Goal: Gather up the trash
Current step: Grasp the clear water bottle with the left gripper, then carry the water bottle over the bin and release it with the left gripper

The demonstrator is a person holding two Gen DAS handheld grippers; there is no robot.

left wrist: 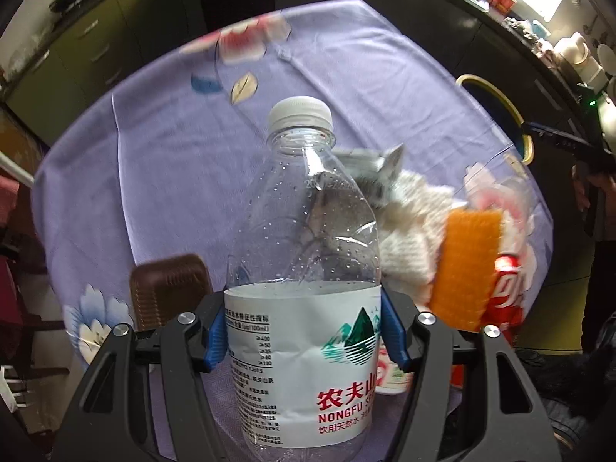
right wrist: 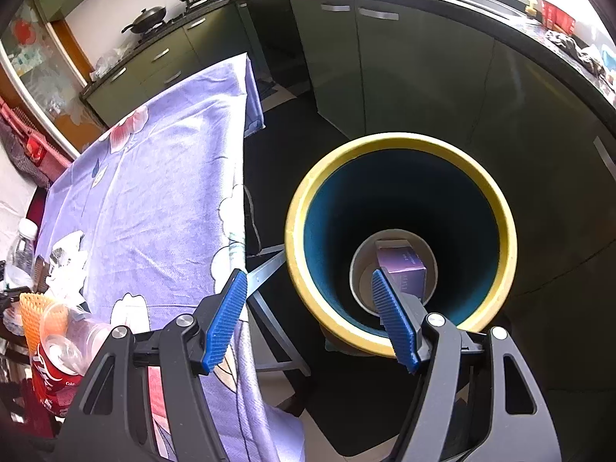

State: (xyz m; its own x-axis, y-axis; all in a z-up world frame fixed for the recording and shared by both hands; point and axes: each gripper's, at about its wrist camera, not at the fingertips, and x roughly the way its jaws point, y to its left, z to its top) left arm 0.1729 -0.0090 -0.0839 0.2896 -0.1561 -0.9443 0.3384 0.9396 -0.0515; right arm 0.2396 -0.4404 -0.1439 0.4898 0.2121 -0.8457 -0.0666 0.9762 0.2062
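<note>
My left gripper (left wrist: 304, 335) is shut on a clear plastic water bottle (left wrist: 304, 269) with a white cap and a Nongfu label, held upright over the purple flowered tablecloth (left wrist: 173, 154). Behind it lie crumpled white tissue (left wrist: 408, 223), orange foam netting (left wrist: 466, 265) and a red cola can (left wrist: 508, 285). My right gripper (right wrist: 312, 319) is open and empty above the yellow-rimmed blue trash bin (right wrist: 400, 146) beside the table. A purple box (right wrist: 400, 265) lies at the bin's bottom. The right wrist view also shows the cola can (right wrist: 54, 377), clear plastic cups (right wrist: 65, 335) and netting (right wrist: 34, 315).
A brown tray (left wrist: 169, 288) sits on the cloth left of the bottle. The bin's rim (left wrist: 500, 104) shows past the table's right edge. Dark kitchen cabinets (right wrist: 404, 69) stand behind the bin. A metal table leg (right wrist: 265, 273) runs between table and bin.
</note>
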